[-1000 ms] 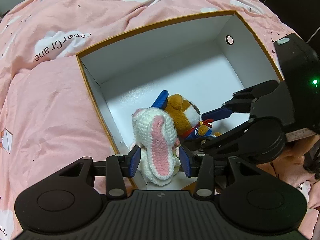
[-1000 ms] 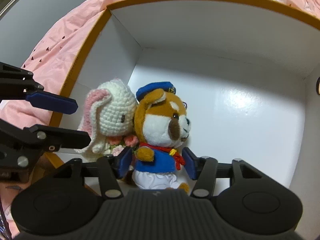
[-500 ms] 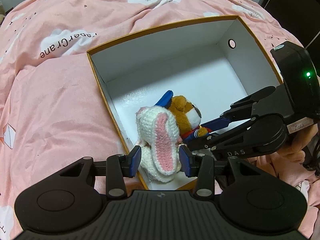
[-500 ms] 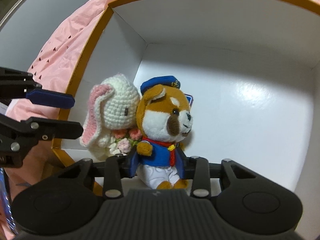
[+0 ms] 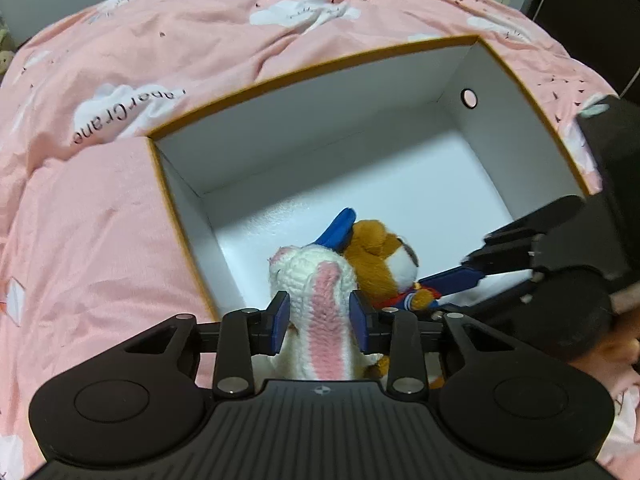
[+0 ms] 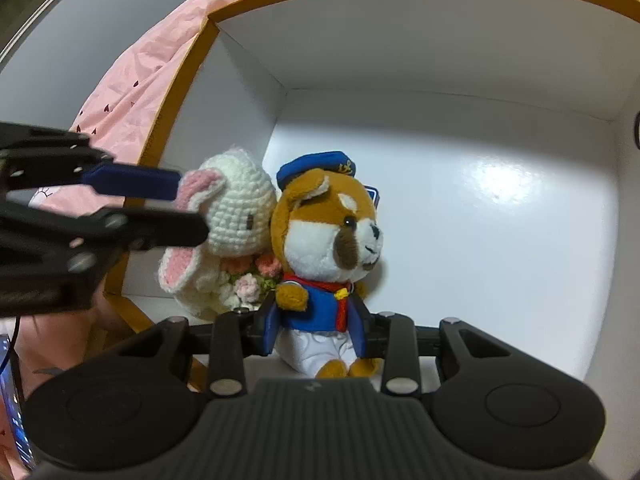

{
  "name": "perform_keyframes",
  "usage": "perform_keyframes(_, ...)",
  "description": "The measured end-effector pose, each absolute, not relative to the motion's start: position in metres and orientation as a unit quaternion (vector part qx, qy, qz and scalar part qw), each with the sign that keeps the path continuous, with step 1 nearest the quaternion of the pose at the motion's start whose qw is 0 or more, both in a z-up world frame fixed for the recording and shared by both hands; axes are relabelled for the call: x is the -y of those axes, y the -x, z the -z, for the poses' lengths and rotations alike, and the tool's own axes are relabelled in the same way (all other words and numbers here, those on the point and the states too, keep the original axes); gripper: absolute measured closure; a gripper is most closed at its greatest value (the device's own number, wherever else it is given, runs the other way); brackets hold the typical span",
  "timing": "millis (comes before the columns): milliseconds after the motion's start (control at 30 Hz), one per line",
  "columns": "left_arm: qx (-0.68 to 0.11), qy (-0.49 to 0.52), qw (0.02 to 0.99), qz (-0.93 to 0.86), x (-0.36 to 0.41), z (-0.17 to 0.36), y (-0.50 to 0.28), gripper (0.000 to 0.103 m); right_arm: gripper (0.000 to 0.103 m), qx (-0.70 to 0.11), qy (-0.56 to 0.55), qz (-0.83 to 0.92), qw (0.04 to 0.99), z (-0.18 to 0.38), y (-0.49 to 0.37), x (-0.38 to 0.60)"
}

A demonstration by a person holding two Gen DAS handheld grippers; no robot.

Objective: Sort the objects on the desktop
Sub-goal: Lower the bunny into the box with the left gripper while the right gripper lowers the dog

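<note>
Box walls fill more of the left wrist view than half a second ago, and the left gripper has dropped closer over the crocheted rabbit; its jaws are closing, the blue pads now tight against the rabbit's long pink-and-white ear, where a second ago they stood clear of it. The right gripper was wider a second ago; it is now clamped on the plush dog at the blue jacket, as it was half a second ago. Both toys sit upright, touching, in the near left corner of the box, which rests on a wrinkled pink bedspread printed with white clouds. The box is rectangular card, glossy white inside with an orange-brown rim and a round hole in one end wall. The rabbit is knobbly cream yarn with small knitted flowers at its chest. The dog is short brown-and-white pile with a blue cap and red neckerchief.
</note>
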State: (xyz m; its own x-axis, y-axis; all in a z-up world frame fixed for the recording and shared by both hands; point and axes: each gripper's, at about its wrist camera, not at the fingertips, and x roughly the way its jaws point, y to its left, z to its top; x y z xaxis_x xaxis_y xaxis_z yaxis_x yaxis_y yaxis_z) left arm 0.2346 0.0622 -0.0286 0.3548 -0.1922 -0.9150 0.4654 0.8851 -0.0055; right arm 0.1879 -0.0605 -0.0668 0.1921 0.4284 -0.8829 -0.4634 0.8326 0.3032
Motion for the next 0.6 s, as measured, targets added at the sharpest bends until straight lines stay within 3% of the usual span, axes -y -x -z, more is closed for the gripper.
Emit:
perform_keyframes(467,-0.584,-0.122,0.792,0.131,-0.04,0.056,-0.274,0.071,0.057,-0.557,0.014,-0.289,0.778,0.067,-0.196,0.054)
perform_keyframes(600,-0.617,-0.106,0.769,0.13,-0.044,0.054,-0.278,0.073,0.06,-0.559,0.017,-0.298,0.774,0.068,-0.197,0.052)
